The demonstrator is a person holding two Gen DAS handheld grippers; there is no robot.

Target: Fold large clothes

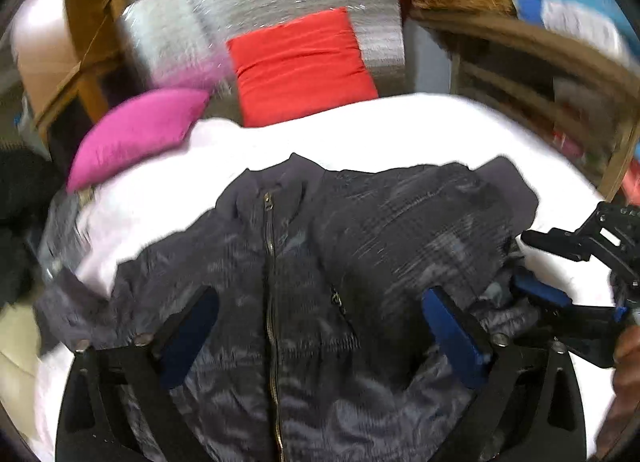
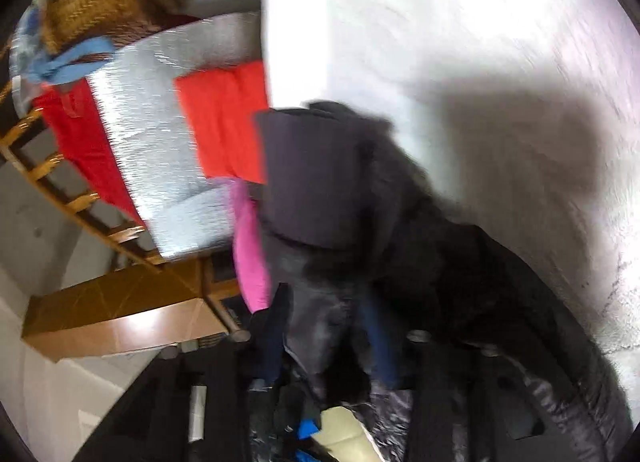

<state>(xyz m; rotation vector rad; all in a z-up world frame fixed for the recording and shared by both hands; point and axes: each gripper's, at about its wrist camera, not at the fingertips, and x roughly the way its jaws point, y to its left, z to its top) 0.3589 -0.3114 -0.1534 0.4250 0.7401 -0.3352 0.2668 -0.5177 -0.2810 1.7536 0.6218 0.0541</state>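
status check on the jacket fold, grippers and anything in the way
Left gripper open, over jacket front. Right gripper shut on jacket sleeve, lifting it. Jacket zipped, spread on white bed. Pink pillow at far edge, clear of it.

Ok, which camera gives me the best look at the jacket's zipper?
The left wrist view: the zipper runs down the middle of the dark jacket, spread front-up on the white bedding. The right wrist view shows only bunched dark fabric, no zipper visible.
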